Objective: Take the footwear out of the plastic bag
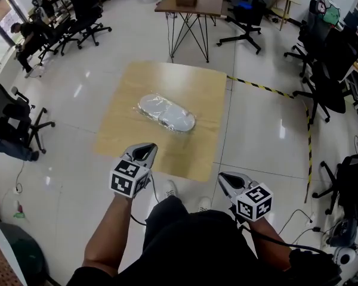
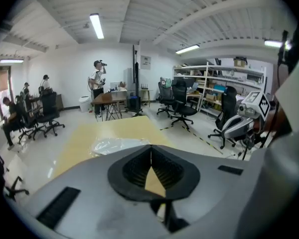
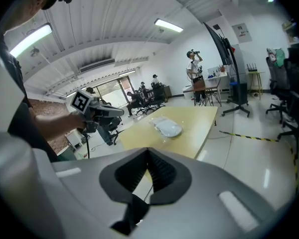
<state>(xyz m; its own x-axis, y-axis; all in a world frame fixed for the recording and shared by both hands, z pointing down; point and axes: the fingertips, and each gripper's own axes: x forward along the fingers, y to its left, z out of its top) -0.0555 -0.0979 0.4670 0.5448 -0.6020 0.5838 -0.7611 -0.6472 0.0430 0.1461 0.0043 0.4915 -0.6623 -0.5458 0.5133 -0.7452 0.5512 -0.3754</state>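
— Both grippers are clenched w/ nothing in them: left gripper and right gripper hang short of the desk, jaws pressed together in each gripper view.

— And the footwear?

— White pair, wrapped in the clear plastic bag, lying about mid-desk and well apart from both grippers.

— So what goes wrong from here, imo?

— First, shut jaws. If either gripper arrives w/o opening, it just shoves the bag across the smooth wood instead of pinching it.

— Bag's light, so it slides?

— Probably, and the film looks slick (glare all over it). A pinch that catches only one loose layer could slip, or stretch and tear the plastic.

— Where's the opening?

— Can't tell from these views; too crumpled and shiny. Guess the wrong end and you tug on a sealed side, dragging the whole bundle toward the desk edge.

— And w/ two grippers?

— One has to anchor the bag while the other pulls the footwear. If both grab plastic only, or both clamp shoe through the film, nothing separates. Pull w/o an anchor and bag plus shoes lift together, then maybe drop.
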